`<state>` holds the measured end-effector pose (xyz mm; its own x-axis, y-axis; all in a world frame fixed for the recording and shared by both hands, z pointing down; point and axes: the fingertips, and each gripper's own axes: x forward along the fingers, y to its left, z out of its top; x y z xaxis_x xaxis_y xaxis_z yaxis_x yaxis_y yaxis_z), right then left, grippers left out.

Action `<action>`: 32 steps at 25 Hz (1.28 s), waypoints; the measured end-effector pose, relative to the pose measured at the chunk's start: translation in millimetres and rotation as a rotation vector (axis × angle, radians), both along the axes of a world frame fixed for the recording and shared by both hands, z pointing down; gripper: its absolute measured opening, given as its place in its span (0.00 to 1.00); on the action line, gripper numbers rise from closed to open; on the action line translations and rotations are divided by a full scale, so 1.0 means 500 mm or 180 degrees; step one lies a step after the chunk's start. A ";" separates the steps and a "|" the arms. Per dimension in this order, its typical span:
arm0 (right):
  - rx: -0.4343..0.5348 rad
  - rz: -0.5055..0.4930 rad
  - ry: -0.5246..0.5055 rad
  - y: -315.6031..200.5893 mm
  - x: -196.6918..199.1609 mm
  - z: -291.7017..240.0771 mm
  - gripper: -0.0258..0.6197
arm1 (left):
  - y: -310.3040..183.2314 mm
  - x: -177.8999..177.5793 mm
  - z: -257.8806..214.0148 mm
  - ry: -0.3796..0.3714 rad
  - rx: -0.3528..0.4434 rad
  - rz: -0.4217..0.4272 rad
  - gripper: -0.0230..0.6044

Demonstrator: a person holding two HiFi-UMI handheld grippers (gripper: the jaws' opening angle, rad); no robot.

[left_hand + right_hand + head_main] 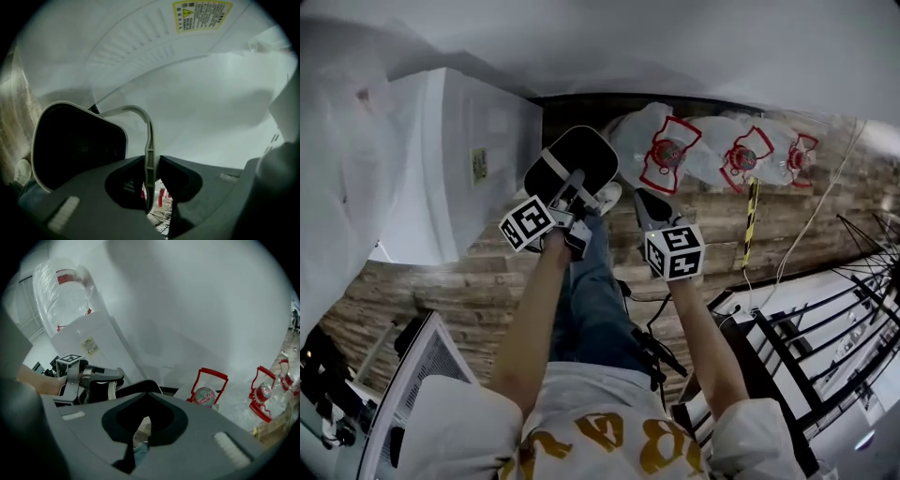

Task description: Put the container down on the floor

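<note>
Carrying, not yet placing: left gripper point(570, 202) clamped on the thin white handle point(149, 154) of the black, white-rimmed container point(572, 161), hanging in the air over the wooden floor point(487, 281), toward its far edge, beside a white appliance point(469, 141). Right gripper point(649, 208) pressed together on nothing, just beside it. Left to do, by judgement: lowering to the planks and letting go. Only from the left gripper view: the handle nipped between the jaws. Only from the right gripper view: empty jaw tips meeting. Only from the head view: open air between container and floor.
</note>
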<state>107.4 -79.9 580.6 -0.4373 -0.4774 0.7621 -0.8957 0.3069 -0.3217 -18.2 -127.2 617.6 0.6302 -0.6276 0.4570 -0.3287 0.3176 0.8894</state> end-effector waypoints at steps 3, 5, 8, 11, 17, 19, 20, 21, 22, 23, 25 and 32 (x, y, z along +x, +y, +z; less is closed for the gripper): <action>-0.0093 -0.0045 -0.0032 0.005 -0.011 0.041 0.09 | 0.002 0.005 0.044 0.0001 -0.0098 -0.0025 0.17; -0.0146 -0.0099 -0.0044 0.013 -0.019 0.063 0.09 | 0.011 0.010 0.069 -0.0016 -0.0145 -0.0007 0.17; -0.0204 -0.0161 -0.0062 0.021 -0.029 0.093 0.09 | 0.018 0.017 0.106 -0.0072 -0.0200 0.0055 0.17; -0.0278 -0.0126 -0.0106 0.028 -0.032 0.116 0.09 | 0.018 0.021 0.136 -0.0127 -0.0216 0.0113 0.17; -0.0386 -0.0114 -0.0131 0.046 -0.042 0.170 0.09 | 0.020 0.025 0.201 -0.0311 -0.0224 0.0339 0.17; -0.0413 -0.0119 -0.0121 0.049 -0.044 0.189 0.09 | 0.018 0.016 0.222 -0.0358 -0.0218 0.0355 0.17; -0.0424 -0.0119 -0.0120 0.049 -0.046 0.198 0.09 | 0.016 0.011 0.232 -0.0380 -0.0218 0.0361 0.17; -0.0435 -0.0119 -0.0117 0.049 -0.049 0.207 0.09 | 0.014 0.005 0.242 -0.0399 -0.0224 0.0371 0.17; -0.0452 -0.0121 -0.0111 0.049 -0.052 0.215 0.09 | 0.012 0.000 0.252 -0.0415 -0.0234 0.0387 0.17; -0.0475 -0.0127 -0.0099 0.051 -0.056 0.224 0.09 | 0.012 -0.005 0.262 -0.0432 -0.0246 0.0405 0.17; -0.0525 -0.0166 -0.0067 0.055 -0.065 0.245 0.09 | 0.011 -0.013 0.282 -0.0469 -0.0262 0.0429 0.17; -0.0547 -0.0186 -0.0079 0.052 -0.092 0.327 0.09 | 0.025 -0.022 0.368 -0.0632 -0.0296 0.0593 0.17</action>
<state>61.4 -53.9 744.2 -0.4803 -0.3144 0.8188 -0.8691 0.2969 -0.3957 -29.5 -114.9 801.4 0.6233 -0.4589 0.6332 -0.5539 0.3125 0.7717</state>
